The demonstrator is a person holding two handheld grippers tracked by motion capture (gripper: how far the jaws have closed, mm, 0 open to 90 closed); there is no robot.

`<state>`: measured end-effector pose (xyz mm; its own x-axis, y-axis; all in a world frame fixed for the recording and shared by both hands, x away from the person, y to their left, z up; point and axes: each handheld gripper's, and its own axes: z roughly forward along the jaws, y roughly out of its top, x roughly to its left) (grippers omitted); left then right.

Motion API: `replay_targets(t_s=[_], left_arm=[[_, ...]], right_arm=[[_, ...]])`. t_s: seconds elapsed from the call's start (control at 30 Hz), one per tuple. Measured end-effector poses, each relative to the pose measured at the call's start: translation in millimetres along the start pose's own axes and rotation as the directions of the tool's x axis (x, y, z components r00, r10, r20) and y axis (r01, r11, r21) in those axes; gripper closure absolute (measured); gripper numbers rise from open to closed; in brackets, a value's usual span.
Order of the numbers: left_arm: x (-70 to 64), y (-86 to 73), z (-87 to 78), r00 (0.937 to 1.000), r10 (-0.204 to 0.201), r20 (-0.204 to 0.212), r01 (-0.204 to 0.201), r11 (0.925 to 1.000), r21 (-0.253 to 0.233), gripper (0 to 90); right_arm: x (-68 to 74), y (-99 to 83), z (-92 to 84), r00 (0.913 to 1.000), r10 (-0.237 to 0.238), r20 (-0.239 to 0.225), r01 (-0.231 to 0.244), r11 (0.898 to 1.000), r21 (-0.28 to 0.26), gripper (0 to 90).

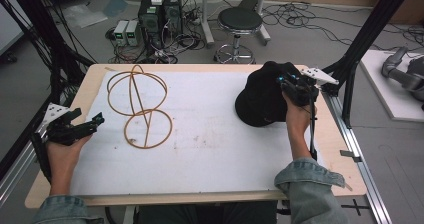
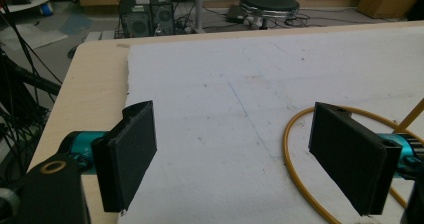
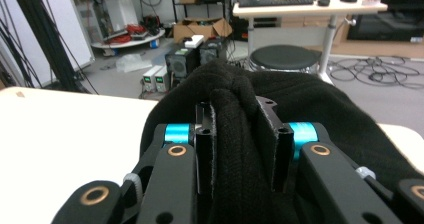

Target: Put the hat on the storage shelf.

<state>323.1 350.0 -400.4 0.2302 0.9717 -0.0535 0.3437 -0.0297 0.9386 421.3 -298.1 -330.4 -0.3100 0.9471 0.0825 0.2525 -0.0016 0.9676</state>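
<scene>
In the high view, a black knit hat (image 1: 262, 100) is seen at the table's far right, pinched by the right gripper (image 1: 286, 84). The left gripper (image 1: 95, 120) is held released beside a yellow wire stand (image 1: 140, 106). In the left gripper view, its pads are seen wide apart over the white mat (image 2: 240, 109). In the right gripper view, a fold of the hat (image 3: 235, 134) is clamped, running away from the camera.
</scene>
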Motion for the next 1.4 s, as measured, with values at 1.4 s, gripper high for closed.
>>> replay_targets(t_s=[1.4], left_arm=[[7.2,1.1,-7.7,0.9998,-0.02,-0.005,0.02,0.9995,-0.025,19.4]], right_arm=[[97.6,121.8,-15.9,0.9476,-0.016,-0.319,-0.044,0.983,-0.179,73.7]])
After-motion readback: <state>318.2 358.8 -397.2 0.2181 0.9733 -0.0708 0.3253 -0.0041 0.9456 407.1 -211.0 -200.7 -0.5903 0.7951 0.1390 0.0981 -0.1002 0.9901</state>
